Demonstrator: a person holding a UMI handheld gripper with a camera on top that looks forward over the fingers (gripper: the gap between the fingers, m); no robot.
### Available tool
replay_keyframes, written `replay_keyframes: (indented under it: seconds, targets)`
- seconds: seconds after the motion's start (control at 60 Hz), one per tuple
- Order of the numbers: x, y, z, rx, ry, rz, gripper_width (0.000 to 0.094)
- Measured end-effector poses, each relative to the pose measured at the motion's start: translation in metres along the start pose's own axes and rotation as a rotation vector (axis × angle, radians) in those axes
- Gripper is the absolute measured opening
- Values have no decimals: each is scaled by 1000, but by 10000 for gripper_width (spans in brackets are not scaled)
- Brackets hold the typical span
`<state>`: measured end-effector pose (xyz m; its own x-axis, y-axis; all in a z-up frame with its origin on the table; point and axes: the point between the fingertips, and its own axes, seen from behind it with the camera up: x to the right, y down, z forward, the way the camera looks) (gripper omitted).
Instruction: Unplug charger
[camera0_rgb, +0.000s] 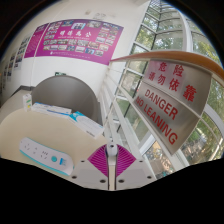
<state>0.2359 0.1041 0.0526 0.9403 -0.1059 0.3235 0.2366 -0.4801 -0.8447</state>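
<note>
Gripper (112, 163), handheld, two-finger.
Pale grey-white fingers (93, 170); each inner face carries a magenta pad (101, 160) patterned with darker triangles. Narrow gap shows between the fingers.

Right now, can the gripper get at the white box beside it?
Probably yes: the white box lies just left of the open gripper with nothing between, but the fingers aim past it.
</note>
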Motion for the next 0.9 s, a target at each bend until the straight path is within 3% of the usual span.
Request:
replay_keyframes:
  seconds: [0.083, 0.15, 0.233, 0.333, 0.45, 0.483, 0.667, 0.9]
  targets:
    - [-12, 5, -6, -80, -20, -40, 91]
    - [-20, 43, 6, -114, -43, -27, 121]
    - [-30, 47, 6, -135, -73, 13, 183]
    - [-40, 46, -4, -140, -120, 67, 428]
    - [-45, 30, -28, -142, -157, 143, 800]
    - [-45, 24, -38, -134, -163, 161, 867]
    - [-42, -10, -112, -138, -177, 264, 856]
    - [-42, -34, -258, -137, -141, 284, 854]
